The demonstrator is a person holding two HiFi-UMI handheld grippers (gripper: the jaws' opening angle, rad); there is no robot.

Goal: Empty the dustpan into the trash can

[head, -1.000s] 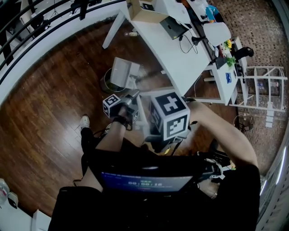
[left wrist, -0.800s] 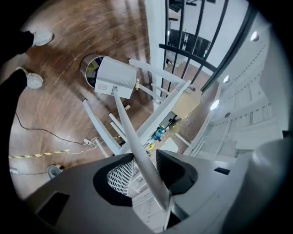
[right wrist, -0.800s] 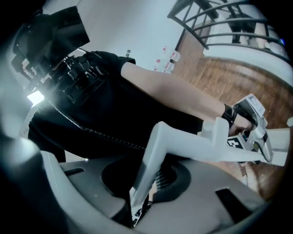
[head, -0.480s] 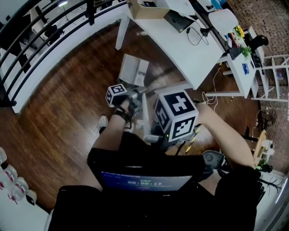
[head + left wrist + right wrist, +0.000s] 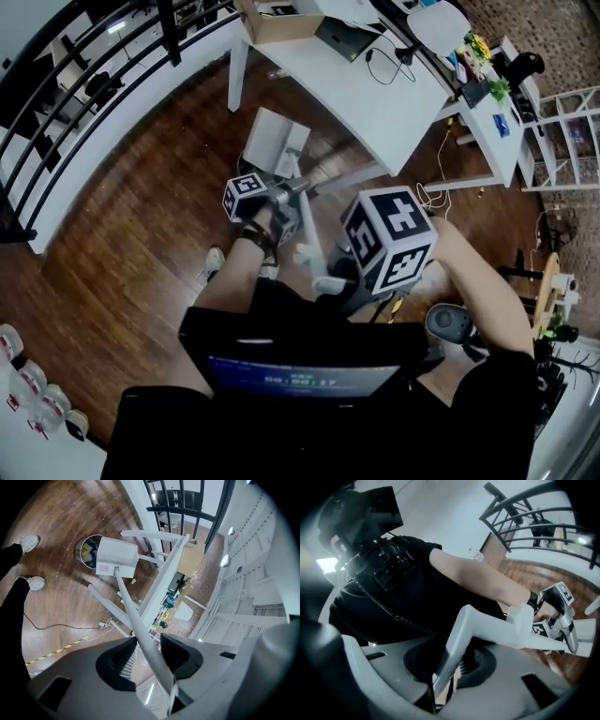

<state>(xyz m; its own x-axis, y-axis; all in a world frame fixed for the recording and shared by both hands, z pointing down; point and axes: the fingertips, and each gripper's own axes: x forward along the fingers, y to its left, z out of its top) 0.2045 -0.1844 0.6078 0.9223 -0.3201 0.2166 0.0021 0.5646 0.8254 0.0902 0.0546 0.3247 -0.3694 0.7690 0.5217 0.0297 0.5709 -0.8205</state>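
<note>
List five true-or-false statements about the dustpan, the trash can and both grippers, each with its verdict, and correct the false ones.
1. The left gripper is clamped on the dustpan's long handle. True.
2. The floor is dark wood. True.
3. The dustpan lies flat on the floor. False: it is held up at the trash can's edge.
4. The trash can is empty. False: rubbish shows inside it.
5. The right gripper is open and empty. False: it is shut on the handle's upper end.

Both forearms reach forward, left tool (image 5: 149, 649) and right tool (image 5: 450, 663) clamping the handle (image 5: 126, 603).
</note>
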